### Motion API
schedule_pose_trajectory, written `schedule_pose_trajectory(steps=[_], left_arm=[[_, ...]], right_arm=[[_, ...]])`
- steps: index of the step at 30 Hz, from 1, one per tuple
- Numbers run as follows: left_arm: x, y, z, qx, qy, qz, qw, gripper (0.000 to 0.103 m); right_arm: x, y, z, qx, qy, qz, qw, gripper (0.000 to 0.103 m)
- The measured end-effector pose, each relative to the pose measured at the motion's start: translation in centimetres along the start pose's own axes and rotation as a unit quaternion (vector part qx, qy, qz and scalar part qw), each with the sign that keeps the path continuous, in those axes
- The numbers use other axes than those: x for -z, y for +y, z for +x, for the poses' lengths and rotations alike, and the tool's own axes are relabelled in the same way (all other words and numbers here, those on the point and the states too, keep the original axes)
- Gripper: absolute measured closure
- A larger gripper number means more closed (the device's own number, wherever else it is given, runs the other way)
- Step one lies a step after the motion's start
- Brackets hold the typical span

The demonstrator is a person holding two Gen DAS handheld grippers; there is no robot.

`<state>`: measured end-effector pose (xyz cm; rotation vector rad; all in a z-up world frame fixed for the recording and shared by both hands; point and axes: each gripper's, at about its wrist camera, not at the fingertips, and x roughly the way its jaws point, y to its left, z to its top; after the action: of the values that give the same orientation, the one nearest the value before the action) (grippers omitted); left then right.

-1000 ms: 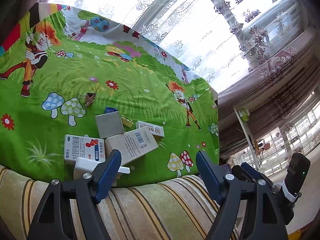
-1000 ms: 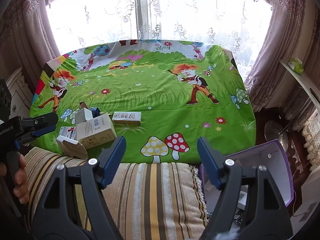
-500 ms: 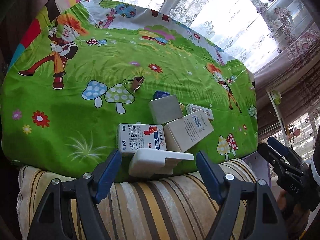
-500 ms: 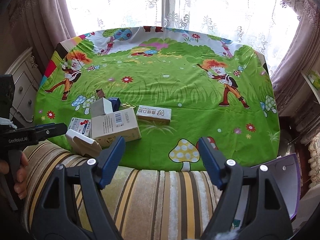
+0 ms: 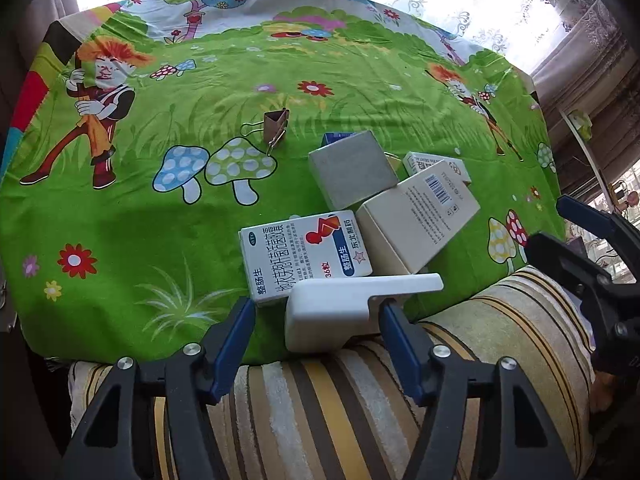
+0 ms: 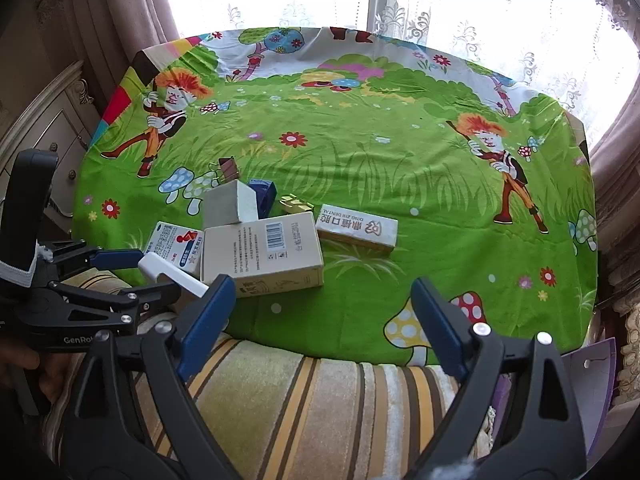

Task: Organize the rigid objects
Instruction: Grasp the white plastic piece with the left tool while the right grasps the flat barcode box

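Jaws on the left gripper (image 5: pixel 316 322) are closing around the white plastic piece (image 5: pixel 352 308); it sits between the blue pads, right pad looks against its notch, left pad clear of it, so not clamped yet. Right gripper (image 6: pixel 320 308) jaws are opening, nothing between them, released; it hangs over the striped cushion (image 6: pixel 304 400) at the near edge.

Clutter sits at about 7 o'clock on the green cartoon cloth (image 6: pixel 400 160), seen from the right wrist camera; rest of the cloth is bare.
- white plastic piece overhangs the cloth edge onto the cushion, so it's the easiest first grab, probably why left goes there
- medicine box (image 5: pixel 304 252) lies flat just behind it, at 12 o'clock from the left jaws, touching or nearly
- big cream box (image 6: pixel 262 252) with barcode up, leaning on its neighbours
- grey cube (image 5: pixel 350 170) behind that, tilted; blue box (image 6: pixel 262 196) tucked behind the cube
- long dental box (image 6: pixel 357 230) at 3 o'clock of the cream box, just apart
- small yellow bit (image 6: pixel 296 204) between them, too small to identify
- binder clip (image 5: pixel 274 126) at 11 o'clock of the pile, standing alone

Purple bin (image 6: pixel 592 376) at 4 o'clock, below the cloth edge; likely the drop target, can't confirm.

My read: sorting barely started; right opens wide presumably to take the cream box.
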<state>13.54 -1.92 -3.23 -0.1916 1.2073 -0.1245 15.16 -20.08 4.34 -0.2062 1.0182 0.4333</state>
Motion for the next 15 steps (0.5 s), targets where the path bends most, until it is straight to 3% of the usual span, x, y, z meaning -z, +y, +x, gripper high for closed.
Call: schedule_pose_trajectory(steps=[5,11,15], left_arm=[[0.1,0.3,0.7,0.010,0.010,-0.003,0.9999,0.063],[0.6,0.7,0.5,0.022,0.000,-0.012,0.9997,0.063],[1.1,1.7,-1.1,0.028,-0.031,-0.037,0.9984,0.064]], right_arm=[[-0.2,0.8,1.5,-0.013,0.019,-0.019,1.000,0.009],[-0.7,1.5,2.7,-0.016,0.029,-0.026,0.999,0.009],[-0.9,2.1,3.1,-0.020,0.033,-0.030,0.999,0.008]])
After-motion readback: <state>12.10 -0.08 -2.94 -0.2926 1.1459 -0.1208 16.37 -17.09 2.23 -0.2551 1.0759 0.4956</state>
